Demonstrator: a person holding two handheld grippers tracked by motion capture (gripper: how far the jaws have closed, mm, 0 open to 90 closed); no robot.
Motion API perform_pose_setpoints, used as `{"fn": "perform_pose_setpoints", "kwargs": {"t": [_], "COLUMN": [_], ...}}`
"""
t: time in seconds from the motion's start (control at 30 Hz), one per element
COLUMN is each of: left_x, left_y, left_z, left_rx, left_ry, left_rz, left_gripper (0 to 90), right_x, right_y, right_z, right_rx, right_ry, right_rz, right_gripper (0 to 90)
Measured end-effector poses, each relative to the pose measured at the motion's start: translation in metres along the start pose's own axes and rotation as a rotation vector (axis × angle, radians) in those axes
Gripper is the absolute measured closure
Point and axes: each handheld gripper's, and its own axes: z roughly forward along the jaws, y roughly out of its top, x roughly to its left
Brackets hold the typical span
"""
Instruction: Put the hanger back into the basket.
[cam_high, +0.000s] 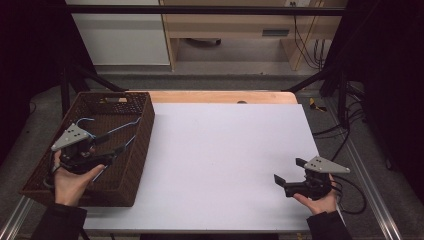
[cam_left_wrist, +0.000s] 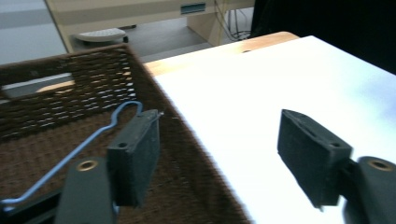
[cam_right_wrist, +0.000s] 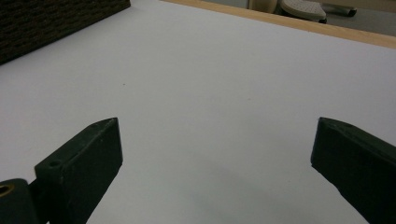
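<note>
A brown wicker basket (cam_high: 146, 131) stands at the table's left, with thin blue wire hangers (cam_high: 111, 130) lying inside it. My left gripper (cam_high: 112, 145) hovers over the basket's right half, held in a hand, open and holding nothing. In the left gripper view, one jaw is over the basket next to a blue hanger's hook (cam_left_wrist: 95, 135), the other over the white table, and the basket wall (cam_left_wrist: 70, 79) runs between them. My right gripper (cam_high: 290, 170) rests low at the table's front right, open and empty. Its jaws stand wide apart over bare white surface in the right gripper view (cam_right_wrist: 217, 128).
The white tabletop (cam_high: 225, 160) stretches between the basket and the right gripper. A wooden strip (cam_high: 225, 96) borders the far edge. Black frame bars and cables (cam_high: 345, 125) stand beyond the right side. A corner of the basket (cam_right_wrist: 56, 18) shows far off in the right gripper view.
</note>
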Motion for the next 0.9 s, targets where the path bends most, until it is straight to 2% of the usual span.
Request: {"fn": "perform_pose_setpoints", "kwargs": {"t": [0.27,0.43,0.5,0.7,0.83,0.9], "left_x": [-0.04,-0.06,-0.066,-0.079,-0.083,-0.083], "left_y": [-0.006,-0.01,-0.014,-0.028,-0.036,-0.039], "left_z": [0.012,0.02,0.024,0.036,0.043,0.045], "left_rx": [-0.009,-0.003,-0.001,-0.006,0.027,0.027], "left_ry": [-0.08,-0.126,-0.144,-0.172,-0.203,-0.197], "left_rz": [0.054,0.083,0.083,0.092,0.091,0.089], "left_gripper": [17.2,12.2,11.9,11.9,11.3,11.4], "right_x": [0.0,0.0,0.0,-0.001,-0.001,-0.001], "right_y": [0.0,0.0,0.0,0.0,0.0,0.0], "right_z": [0.0,-0.001,-0.001,-0.002,-0.003,-0.003], "right_rx": [-0.005,-0.009,-0.01,-0.011,-0.014,-0.015], "right_ry": [0.003,0.005,0.006,0.006,0.007,0.004], "right_rz": [0.007,0.007,0.006,0.001,0.006,0.005], "right_gripper": [2.4,2.3,2.3,2.3,2.3,2.3]}}
